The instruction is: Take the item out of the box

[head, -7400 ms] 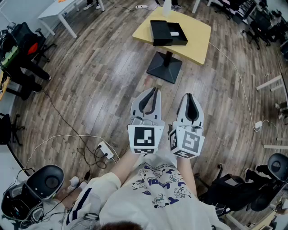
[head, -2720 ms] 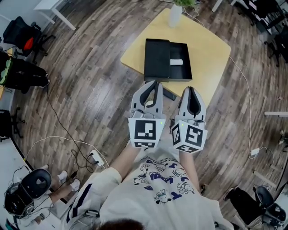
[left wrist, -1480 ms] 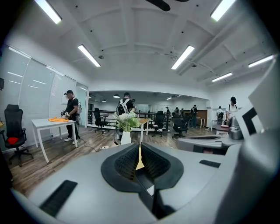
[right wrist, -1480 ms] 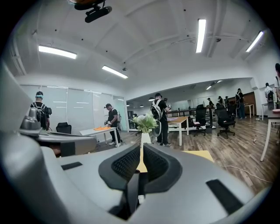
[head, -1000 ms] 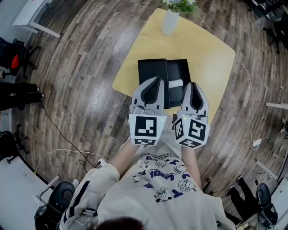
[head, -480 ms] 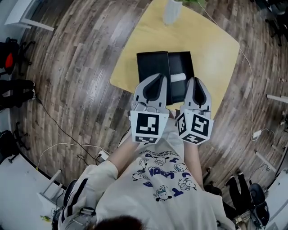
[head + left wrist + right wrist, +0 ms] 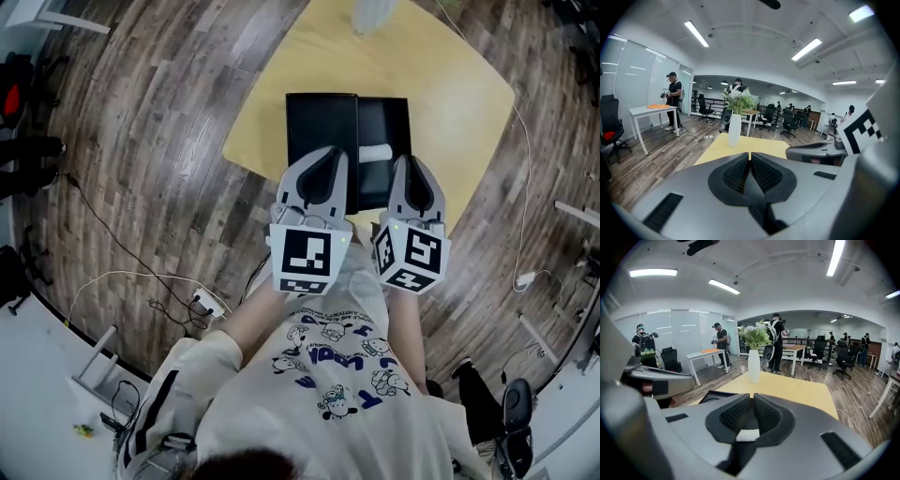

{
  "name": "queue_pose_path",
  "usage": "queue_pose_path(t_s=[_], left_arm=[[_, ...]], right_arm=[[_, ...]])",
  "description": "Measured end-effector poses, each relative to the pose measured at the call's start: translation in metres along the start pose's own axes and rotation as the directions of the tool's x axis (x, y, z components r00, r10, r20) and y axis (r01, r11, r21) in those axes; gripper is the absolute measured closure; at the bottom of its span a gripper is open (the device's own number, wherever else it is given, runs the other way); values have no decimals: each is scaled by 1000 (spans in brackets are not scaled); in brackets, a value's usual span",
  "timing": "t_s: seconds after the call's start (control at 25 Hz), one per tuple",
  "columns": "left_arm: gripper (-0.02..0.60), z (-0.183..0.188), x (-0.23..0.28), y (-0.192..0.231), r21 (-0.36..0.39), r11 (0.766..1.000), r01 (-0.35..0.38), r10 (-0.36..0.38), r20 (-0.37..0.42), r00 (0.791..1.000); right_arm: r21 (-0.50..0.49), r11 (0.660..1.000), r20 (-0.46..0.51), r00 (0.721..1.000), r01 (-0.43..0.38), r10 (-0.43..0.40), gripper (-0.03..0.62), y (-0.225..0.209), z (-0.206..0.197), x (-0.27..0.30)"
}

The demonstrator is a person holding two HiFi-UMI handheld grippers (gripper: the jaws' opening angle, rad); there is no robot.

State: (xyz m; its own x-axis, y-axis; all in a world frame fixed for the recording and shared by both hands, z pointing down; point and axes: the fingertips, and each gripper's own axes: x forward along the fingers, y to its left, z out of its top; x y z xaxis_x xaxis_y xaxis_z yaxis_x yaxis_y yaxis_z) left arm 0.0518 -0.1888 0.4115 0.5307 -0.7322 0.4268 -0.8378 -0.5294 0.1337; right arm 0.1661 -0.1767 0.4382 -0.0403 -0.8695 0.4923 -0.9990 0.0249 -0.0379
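Observation:
A black box (image 7: 382, 127) lies open on the yellow table (image 7: 450, 84), its lid (image 7: 321, 122) lying flat to the left of the tray. A small white item (image 7: 376, 153) rests in the tray's near part. My left gripper (image 7: 335, 152) hovers over the near edge of the lid, jaws shut and empty (image 7: 750, 153). My right gripper (image 7: 410, 160) hangs over the tray's near right corner, also shut with nothing in it (image 7: 753, 395). In the right gripper view a corner of the box (image 7: 711, 396) shows to the left of the jaws.
A white vase (image 7: 373, 11) with flowers (image 7: 754, 336) stands at the table's far side. Cables and a power strip (image 7: 202, 305) lie on the wood floor to the left. Several people, desks and office chairs (image 7: 790, 124) stand further off in the room.
The table and box have come nearer under me. Both grippers, still shut, now reach over the box's near edge instead of hanging short of it.

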Motion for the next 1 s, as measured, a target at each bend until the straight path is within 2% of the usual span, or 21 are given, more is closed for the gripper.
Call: queue_pose_path(t_s=[0.24, 0.4, 0.72, 1.0], left_arm=[[554, -7, 10, 7, -41, 998, -50, 49, -36, 998], [554, -19, 14, 7, -56, 996, -69, 66, -61, 996], [554, -33, 21, 6, -70, 993, -98, 91, -99, 991], [554, -44, 25, 7, -91, 987, -129, 118, -123, 985]], right_arm=[[-84, 993, -70, 995, -78, 72, 553, 0, -5, 17], [-137, 978, -134, 981, -157, 139, 551, 2, -17, 27], [-255, 918, -258, 936, -304, 239, 549, 11, -38, 41], [-324, 862, -351, 896, -390, 273, 548, 13, -59, 46]])
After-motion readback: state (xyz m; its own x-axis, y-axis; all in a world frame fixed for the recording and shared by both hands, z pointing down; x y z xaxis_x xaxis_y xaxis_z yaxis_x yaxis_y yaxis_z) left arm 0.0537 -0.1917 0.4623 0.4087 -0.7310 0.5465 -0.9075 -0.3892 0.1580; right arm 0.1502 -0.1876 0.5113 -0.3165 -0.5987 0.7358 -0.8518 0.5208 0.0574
